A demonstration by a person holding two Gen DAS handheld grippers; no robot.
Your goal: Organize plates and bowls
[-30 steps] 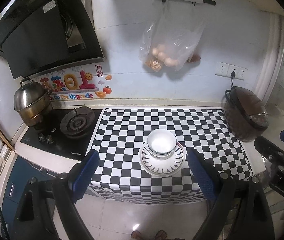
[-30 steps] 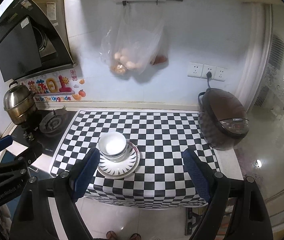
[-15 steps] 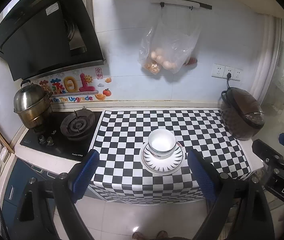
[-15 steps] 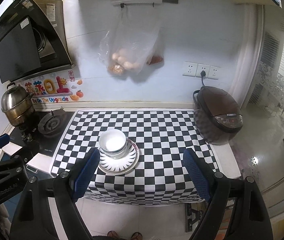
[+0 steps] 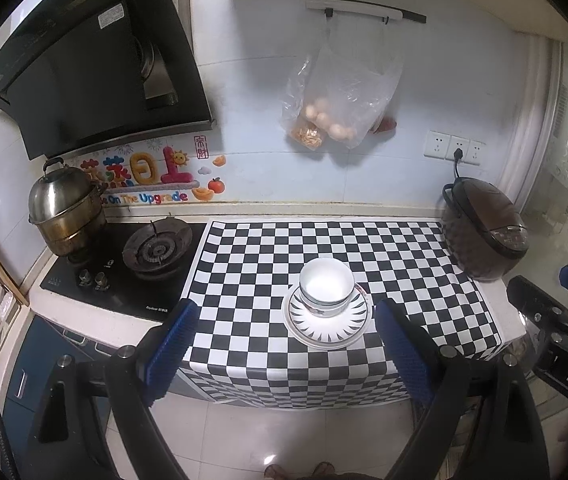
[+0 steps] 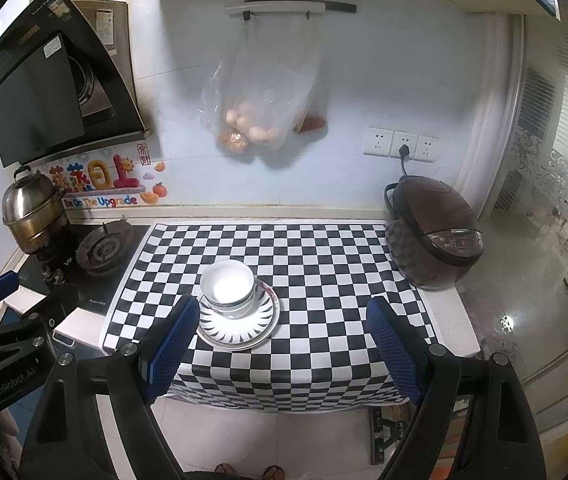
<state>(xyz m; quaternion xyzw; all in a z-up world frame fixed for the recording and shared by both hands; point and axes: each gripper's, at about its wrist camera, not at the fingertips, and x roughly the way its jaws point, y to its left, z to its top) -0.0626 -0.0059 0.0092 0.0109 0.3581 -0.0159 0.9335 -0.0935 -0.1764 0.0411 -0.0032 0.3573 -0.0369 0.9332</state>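
Observation:
A white bowl (image 5: 326, 285) (image 6: 227, 286) sits stacked on white plates with black ray marks (image 5: 328, 330) (image 6: 239, 330), near the front of the checkered counter mat (image 5: 267, 256) (image 6: 324, 256). My left gripper (image 5: 288, 332) hangs open above and in front of the counter edge, nothing between its blue pads. My right gripper (image 6: 281, 330) is open too, held back from the stack, which shows just right of its left pad. Each gripper appears at the edge of the other's view.
A brown rice cooker (image 5: 484, 232) (image 6: 434, 232) stands at the mat's right end. A gas hob (image 5: 155, 246) and a steel pot (image 5: 65, 208) are on the left under the hood. A plastic bag (image 5: 336, 100) of food hangs on the wall. Tiled floor lies below.
Both views have drawn back and risen slightly from the counter; the stack looks a little smaller and farther. Bowl and plates have not moved.

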